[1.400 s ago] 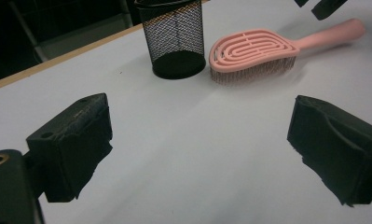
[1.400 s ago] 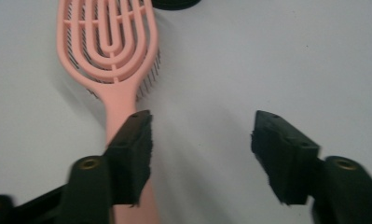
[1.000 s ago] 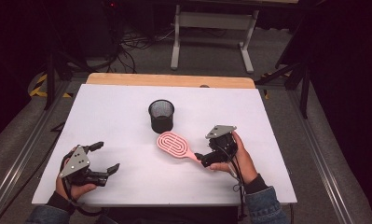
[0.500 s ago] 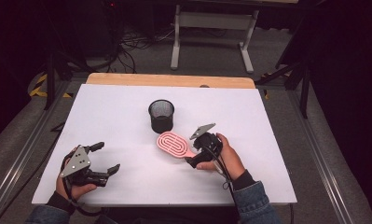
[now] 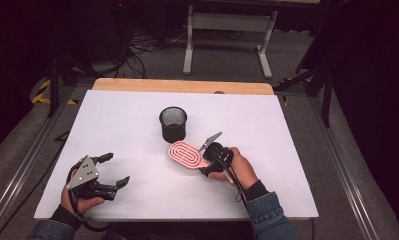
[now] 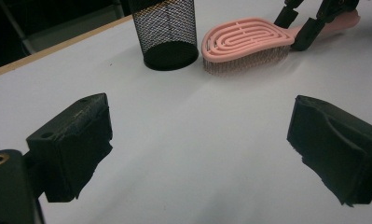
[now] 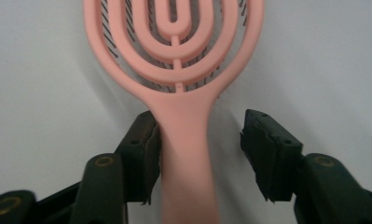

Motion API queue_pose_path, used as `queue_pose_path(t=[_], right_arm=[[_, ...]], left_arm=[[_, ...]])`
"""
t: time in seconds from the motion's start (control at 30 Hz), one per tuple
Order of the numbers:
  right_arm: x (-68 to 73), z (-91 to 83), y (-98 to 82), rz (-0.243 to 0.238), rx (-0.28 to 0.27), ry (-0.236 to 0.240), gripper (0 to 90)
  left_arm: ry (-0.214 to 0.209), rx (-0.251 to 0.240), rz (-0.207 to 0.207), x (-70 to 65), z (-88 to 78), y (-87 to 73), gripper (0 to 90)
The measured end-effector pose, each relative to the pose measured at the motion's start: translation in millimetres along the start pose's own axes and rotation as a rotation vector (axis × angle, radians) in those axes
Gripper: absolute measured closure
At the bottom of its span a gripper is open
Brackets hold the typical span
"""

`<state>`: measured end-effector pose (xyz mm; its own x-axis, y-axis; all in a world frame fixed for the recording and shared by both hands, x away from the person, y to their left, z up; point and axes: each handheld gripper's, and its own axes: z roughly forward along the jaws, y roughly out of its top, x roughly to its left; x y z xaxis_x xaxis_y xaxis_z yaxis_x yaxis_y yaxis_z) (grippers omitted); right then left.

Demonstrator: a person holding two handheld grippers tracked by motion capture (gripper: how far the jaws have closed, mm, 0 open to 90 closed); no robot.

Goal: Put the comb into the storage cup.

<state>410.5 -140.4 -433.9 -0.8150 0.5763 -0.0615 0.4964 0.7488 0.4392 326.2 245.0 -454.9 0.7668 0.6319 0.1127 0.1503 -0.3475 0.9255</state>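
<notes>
A pink hairbrush point(image 5: 186, 154) lies bristles down on the white table point(image 5: 287, 130), its handle pointing toward the person's right hand. My right gripper point(image 5: 205, 165) straddles that handle; its jaws have just been closing. In the right gripper view the brush point(image 7: 174, 56) has its handle between the jaws of my right gripper point(image 7: 202, 142): one pad touches it, the other stands a gap away. My left gripper point(image 5: 116, 169) rests at the near left, open and with nothing in it. The left gripper view shows its wide-apart pads point(image 6: 76, 140) and the brush point(image 6: 244, 42) beyond.
A black mesh cup point(image 5: 173, 124) stands upright just behind the brush, also in the left gripper view as the cup point(image 6: 167, 32). The table's wooden back edge point(image 5: 182, 86) borders a dark floor with cables and a stand.
The right gripper has moved left and down onto the brush handle, and its jaws have narrowed around it. The left gripper and the brush have stayed put.
</notes>
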Motion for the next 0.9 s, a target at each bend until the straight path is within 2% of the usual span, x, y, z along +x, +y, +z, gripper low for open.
queue_pose_path(t=[0.03,0.17,0.23,0.6,0.77,0.9], right_arm=[[0.4,0.1,-0.2,-0.010,-0.005,0.017,55.0],[0.7,0.0,-1.6,-0.024,-0.022,0.039,62.2],[1.1,-0.1,-2.4,-0.036,-0.036,0.055,68.6],[1.9,-0.8,-6.5,-0.063,-0.067,0.056,69.6],[2.7,-1.8,-7.7,-0.071,-0.083,0.038,69.7],[2.8,-8.1,-10.0,-0.068,-0.122,0.027,69.7]], left_arm=[[-0.001,0.000,0.000,-0.1,0.0,0.1,7.7],[0.002,-0.001,0.001,-0.2,-0.2,0.2,8.2],[0.001,0.000,0.003,0.0,0.0,0.1,8.1],[0.002,0.002,0.006,0.0,0.4,0.2,8.2],[0.001,0.002,0.005,0.1,0.4,0.3,8.3],[0.001,0.000,0.003,0.3,0.1,0.3,8.2]])
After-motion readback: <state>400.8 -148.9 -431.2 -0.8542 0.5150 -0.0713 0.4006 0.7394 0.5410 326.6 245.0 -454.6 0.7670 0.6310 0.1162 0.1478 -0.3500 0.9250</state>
